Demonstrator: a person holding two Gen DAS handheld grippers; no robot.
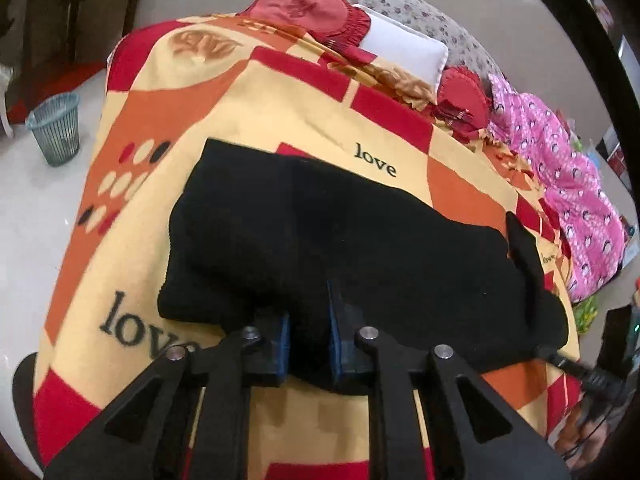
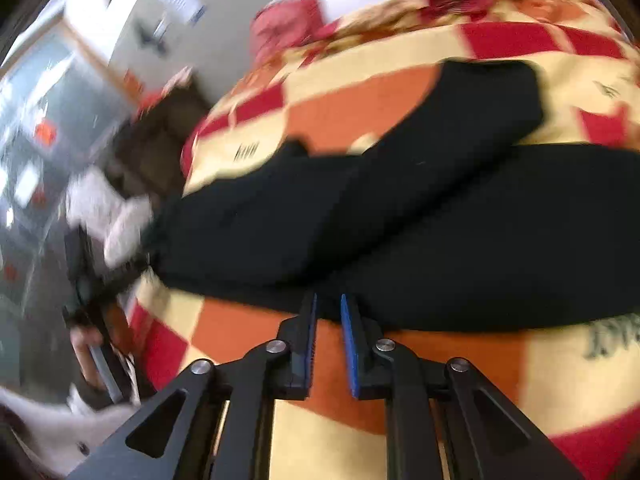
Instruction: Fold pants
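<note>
On the bed's red, orange and cream patterned blanket lie black knit pants, half folded; left gripper fingers pinch their near edge, right gripper fingers slightly spread, empty; lift both corners evenly

A bed carried a blanket patterned in red, orange and cream blocks, printed with the word "love". At its far end lay a red frilled cushion, a white pillow beside it, a smaller red cushion, and grey floral bedding behind. A pink printed quilt ran along the bed's right side. A pale blue slatted wastebasket stood on the light floor at left.
</note>
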